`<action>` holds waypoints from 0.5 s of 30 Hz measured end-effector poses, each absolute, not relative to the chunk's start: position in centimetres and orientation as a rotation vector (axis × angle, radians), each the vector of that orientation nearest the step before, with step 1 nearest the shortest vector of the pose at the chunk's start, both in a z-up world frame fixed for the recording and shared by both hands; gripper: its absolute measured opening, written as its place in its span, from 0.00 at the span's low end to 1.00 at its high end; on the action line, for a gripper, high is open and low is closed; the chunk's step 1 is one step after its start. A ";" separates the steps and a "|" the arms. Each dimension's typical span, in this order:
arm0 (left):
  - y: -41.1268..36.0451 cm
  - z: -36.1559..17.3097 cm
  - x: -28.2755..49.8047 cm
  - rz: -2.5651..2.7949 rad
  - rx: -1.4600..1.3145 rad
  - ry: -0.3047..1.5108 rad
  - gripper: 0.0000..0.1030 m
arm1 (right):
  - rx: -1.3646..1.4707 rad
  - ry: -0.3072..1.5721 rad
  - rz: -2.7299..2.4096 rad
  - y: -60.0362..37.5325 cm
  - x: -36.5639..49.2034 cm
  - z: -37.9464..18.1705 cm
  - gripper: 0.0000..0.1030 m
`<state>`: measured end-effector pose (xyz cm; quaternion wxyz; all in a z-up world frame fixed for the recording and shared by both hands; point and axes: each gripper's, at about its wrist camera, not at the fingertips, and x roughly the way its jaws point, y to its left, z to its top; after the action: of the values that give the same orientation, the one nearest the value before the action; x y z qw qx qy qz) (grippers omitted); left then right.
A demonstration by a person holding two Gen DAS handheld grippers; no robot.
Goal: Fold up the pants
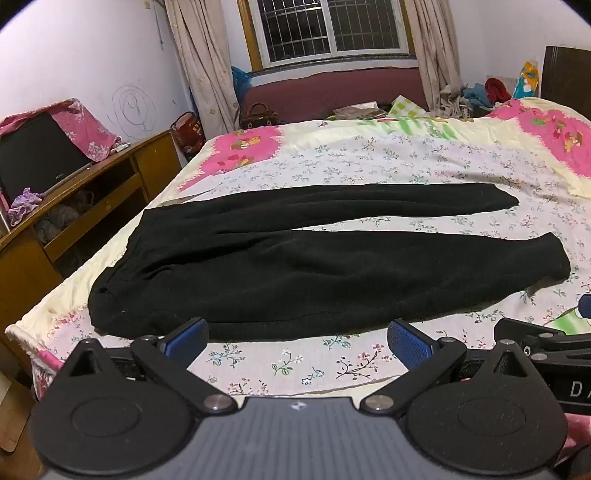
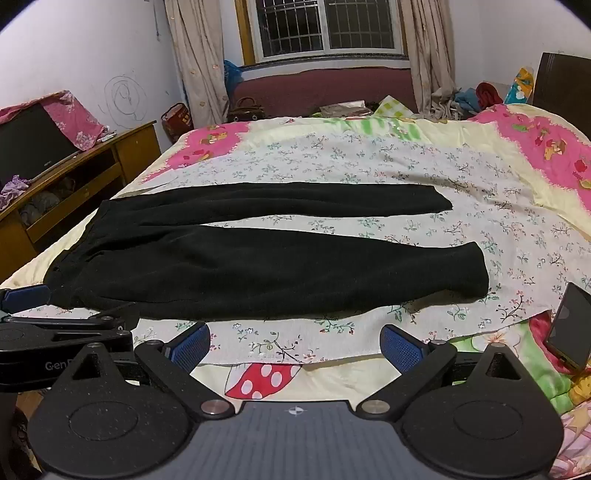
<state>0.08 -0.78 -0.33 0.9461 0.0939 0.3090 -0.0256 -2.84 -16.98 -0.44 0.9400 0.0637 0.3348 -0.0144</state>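
black pants (image 1: 295,254) flat on bed (image 1: 369,158), unfolded

Both views are lit by dim, even indoor light with soft, faint shadows, the window (image 1: 328,29) dark, the black pants (image 1: 295,254) almost without detail, straight lines bowed by the fisheye, and the corners cut off in black.
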 end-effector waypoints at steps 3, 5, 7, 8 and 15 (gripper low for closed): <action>-0.8 -0.3 0.1 -0.052 0.191 0.630 1.00 | 0.133 0.688 -0.029 -17.0 -2.8 -0.4 0.85; -0.8 -0.3 0.1 -0.052 0.191 0.630 1.00 | 0.133 0.688 -0.029 -16.9 -2.8 -0.4 0.85; -0.8 -0.3 0.1 -0.053 0.190 0.631 1.00 | 0.134 0.690 -0.029 -16.9 -2.7 -0.4 0.85; -0.8 -0.3 0.1 -0.052 0.191 0.630 1.00 | 0.134 0.689 -0.029 -16.9 -2.8 -0.4 0.85; -0.8 -0.3 0.1 -0.052 0.192 0.630 1.00 | 0.135 0.690 -0.029 -17.1 -2.9 -0.4 0.85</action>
<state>0.10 -0.79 -0.25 0.9460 0.0942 0.3092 -0.0254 -2.93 -17.05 -0.42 0.9388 0.0662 0.3378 -0.0141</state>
